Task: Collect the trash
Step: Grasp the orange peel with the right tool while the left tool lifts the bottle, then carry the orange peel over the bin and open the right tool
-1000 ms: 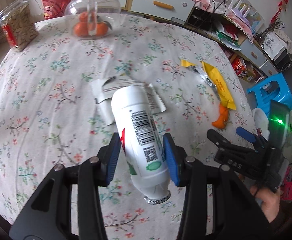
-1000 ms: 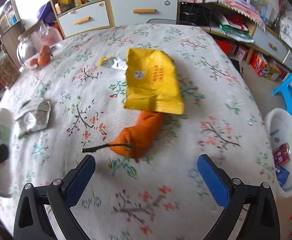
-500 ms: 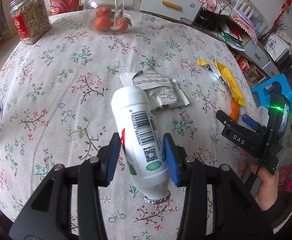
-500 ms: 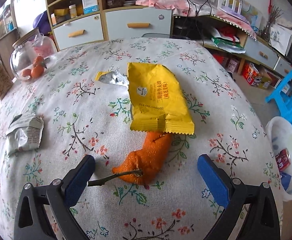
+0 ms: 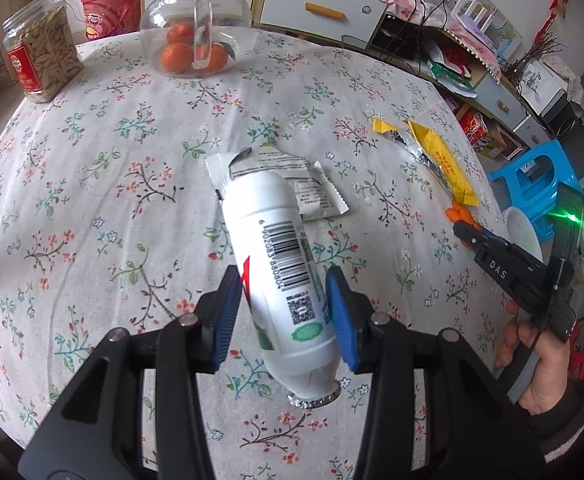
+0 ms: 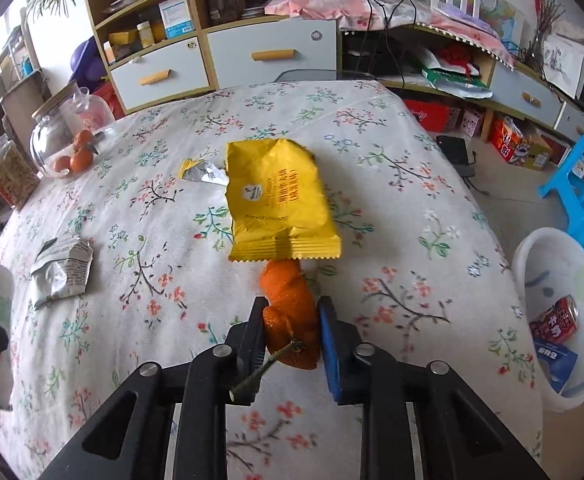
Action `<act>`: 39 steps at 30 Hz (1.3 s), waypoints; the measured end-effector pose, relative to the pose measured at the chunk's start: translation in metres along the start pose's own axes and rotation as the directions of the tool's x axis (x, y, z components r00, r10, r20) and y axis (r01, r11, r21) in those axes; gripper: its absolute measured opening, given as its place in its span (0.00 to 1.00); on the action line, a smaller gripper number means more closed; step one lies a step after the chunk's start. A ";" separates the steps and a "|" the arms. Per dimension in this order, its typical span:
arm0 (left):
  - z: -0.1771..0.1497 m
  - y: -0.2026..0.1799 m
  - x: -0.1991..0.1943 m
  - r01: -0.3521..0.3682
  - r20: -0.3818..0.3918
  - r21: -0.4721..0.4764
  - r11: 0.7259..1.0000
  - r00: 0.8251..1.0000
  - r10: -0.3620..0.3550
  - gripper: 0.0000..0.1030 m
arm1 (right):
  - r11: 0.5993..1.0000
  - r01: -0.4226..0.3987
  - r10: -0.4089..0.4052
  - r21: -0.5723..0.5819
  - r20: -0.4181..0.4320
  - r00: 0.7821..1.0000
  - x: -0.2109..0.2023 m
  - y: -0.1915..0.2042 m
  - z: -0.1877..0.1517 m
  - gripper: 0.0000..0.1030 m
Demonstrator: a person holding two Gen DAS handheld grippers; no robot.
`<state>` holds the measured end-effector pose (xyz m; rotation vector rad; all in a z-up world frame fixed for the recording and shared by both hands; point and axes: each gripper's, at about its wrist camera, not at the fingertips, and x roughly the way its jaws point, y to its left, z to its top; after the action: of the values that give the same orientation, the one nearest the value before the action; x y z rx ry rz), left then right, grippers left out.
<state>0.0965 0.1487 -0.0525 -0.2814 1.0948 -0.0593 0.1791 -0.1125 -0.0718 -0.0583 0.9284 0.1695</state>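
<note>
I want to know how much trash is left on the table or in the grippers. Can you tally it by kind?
Snack wrappers: 2, yellow wrapper, grey wrapper
Torn foil scrap: 1
White bottle: 1, in left gripper
Orange peel: 1, in right gripper
Total: 5

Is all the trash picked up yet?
Not yet. A red can and blue packet already lie in the white bin. The left gripper holds a white plastic bottle; the right gripper is shut on orange peel. The yellow wrapper, foil scrap and crumpled grey-white wrapper remain on the table.
</note>
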 end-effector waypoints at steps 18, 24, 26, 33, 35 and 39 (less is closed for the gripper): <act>0.007 -0.064 0.011 0.067 0.009 0.078 0.995 0.998 -0.068 0.44 | 0.991 -0.057 0.049 0.125 0.067 0.997 -0.061 -0.082 0.000 0.23; 0.007 -0.092 0.020 0.082 -0.001 0.110 0.991 0.997 -0.083 0.44 | 0.973 0.003 -0.019 0.230 0.065 0.998 -0.072 -0.137 0.000 0.23; 0.007 -0.101 0.023 0.089 -0.004 0.121 0.989 0.996 -0.089 0.44 | 0.968 0.035 -0.052 0.249 0.061 0.997 -0.076 -0.152 -0.001 0.23; 0.003 -0.134 0.034 0.103 -0.021 0.179 0.978 0.995 -0.101 0.44 | 0.938 0.076 -0.084 0.337 0.007 0.996 -0.080 -0.208 -0.012 0.24; 0.003 -0.142 0.037 0.108 -0.029 0.191 0.976 0.994 -0.104 0.44 | 0.935 0.055 -0.052 0.350 -0.017 0.998 -0.077 -0.220 -0.016 0.29; 0.003 -0.162 0.040 0.129 -0.036 0.212 0.969 0.992 -0.124 0.44 | 0.925 0.061 -0.051 0.375 -0.038 0.998 -0.079 -0.236 -0.024 0.62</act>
<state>0.1326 -0.0142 -0.0448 -0.1569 1.0822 -0.2933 0.1540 -0.3578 -0.0288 0.2693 0.9719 -0.0650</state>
